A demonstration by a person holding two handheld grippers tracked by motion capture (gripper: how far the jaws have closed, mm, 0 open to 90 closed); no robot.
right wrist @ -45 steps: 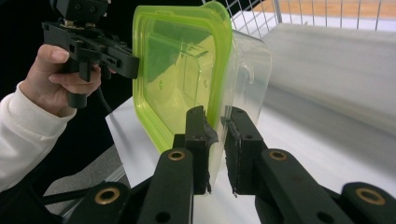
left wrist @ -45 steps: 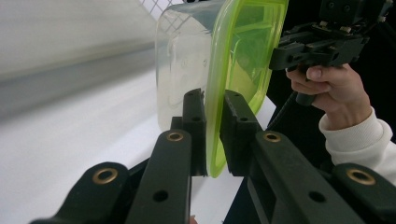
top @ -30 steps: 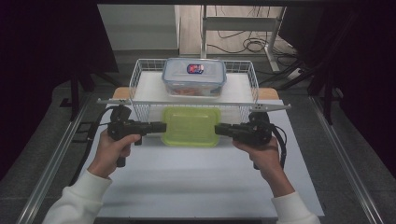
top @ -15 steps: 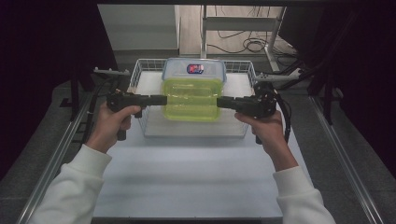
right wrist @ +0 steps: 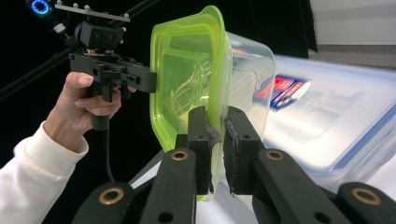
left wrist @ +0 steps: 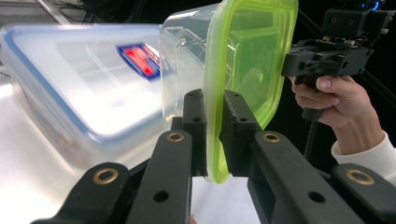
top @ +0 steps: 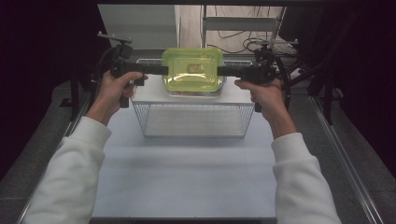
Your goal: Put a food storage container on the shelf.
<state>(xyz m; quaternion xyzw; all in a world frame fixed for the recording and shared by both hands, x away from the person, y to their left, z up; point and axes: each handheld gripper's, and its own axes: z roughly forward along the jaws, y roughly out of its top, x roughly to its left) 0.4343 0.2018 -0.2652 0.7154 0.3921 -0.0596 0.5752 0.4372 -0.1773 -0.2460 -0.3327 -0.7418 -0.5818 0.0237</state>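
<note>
Currently both tongs hold the green-lidded container (top: 192, 74) by opposite edges of its lid, up in the air over the blue-lidded box (left wrist: 79, 88) in the wire basket (top: 191, 122). Left tongs (top: 161, 70) are clamped narrow on the lid's left rim; in the left gripper view the pads press either side of the lid edge. Right tongs (top: 223, 71) are clamped likewise on the right rim, having just closed slightly. Basket sits on the counter (top: 187, 172).
</note>
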